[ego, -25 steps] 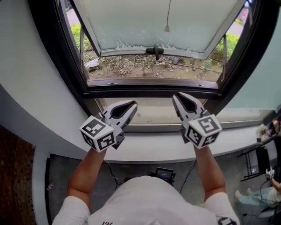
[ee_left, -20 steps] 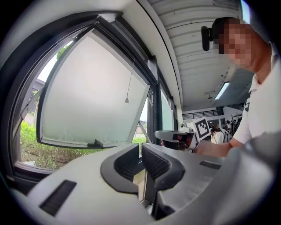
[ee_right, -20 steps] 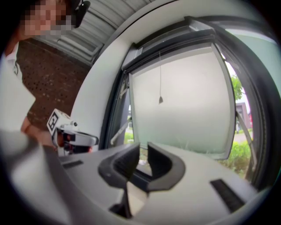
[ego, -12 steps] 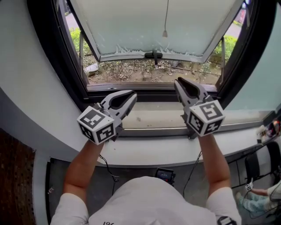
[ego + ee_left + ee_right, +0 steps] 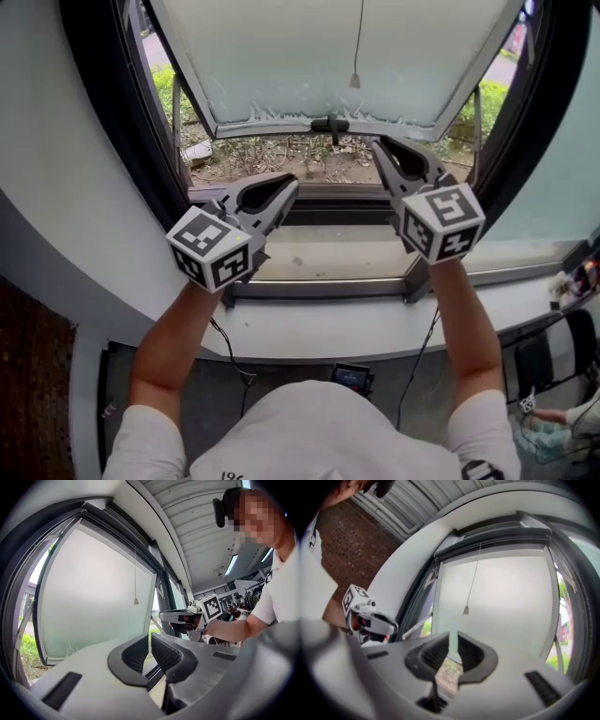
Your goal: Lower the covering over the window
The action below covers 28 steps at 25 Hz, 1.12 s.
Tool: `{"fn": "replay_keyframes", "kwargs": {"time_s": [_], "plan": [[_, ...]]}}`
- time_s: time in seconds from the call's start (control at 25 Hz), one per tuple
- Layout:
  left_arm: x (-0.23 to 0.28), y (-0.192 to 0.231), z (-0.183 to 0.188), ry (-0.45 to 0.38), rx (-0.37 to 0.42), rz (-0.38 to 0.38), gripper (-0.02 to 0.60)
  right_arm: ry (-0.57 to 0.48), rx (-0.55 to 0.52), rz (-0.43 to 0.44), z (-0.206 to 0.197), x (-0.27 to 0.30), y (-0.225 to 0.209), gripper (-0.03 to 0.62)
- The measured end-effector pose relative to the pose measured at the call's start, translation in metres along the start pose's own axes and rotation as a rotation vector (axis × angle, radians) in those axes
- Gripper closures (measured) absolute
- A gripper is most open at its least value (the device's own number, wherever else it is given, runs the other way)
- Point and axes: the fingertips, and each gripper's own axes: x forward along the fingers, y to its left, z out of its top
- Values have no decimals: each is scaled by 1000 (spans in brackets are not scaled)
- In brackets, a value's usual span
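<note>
A thin pull cord ends in a small bell-shaped weight (image 5: pixel 354 82) that hangs in front of the frosted window sash (image 5: pixel 281 56), which tilts outward. The weight also shows in the left gripper view (image 5: pixel 135 601) and the right gripper view (image 5: pixel 465 611). The covering itself is above the frames and hidden. My left gripper (image 5: pixel 289 187) is shut and empty, held over the sill left of the cord. My right gripper (image 5: pixel 380 145) is shut and empty too, its tips just below and right of the sash handle (image 5: pixel 330 123) and well below the weight.
A dark window frame (image 5: pixel 112 122) runs down both sides. The pale sill (image 5: pixel 328 253) lies under the grippers, with a white ledge (image 5: pixel 319 328) nearer me. Shrubs and bare ground show outside. A chair and another person's legs (image 5: pixel 553 422) are at the lower right.
Both grippers have risen from the sill toward the open sash. The right tips now reach about the handle's height. The jaws have stayed as they were.
</note>
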Motion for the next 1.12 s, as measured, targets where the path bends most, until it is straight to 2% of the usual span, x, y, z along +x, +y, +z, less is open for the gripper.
{"fn": "replay_keyframes", "kwargs": {"time_s": [0.2, 0.36, 0.48, 0.68, 0.88, 1.12], "plan": [[11, 4, 12, -1, 26, -25, 545, 2, -34, -9, 12, 19, -7, 546], [18, 10, 23, -4, 65, -8, 545, -2, -46, -18, 25, 30, -16, 545], [22, 16, 31, -19, 67, 8, 545, -5, -50, -24, 34, 38, -24, 545], [28, 22, 38, -23, 76, -10, 545, -2, -43, -28, 45, 54, -32, 539], [33, 29, 45, -24, 72, -13, 543, 7, -63, -32, 56, 67, -35, 502], [40, 38, 60, -15, 116, 6, 525, 2, 0, -2, 74, 82, -43, 487]]}}
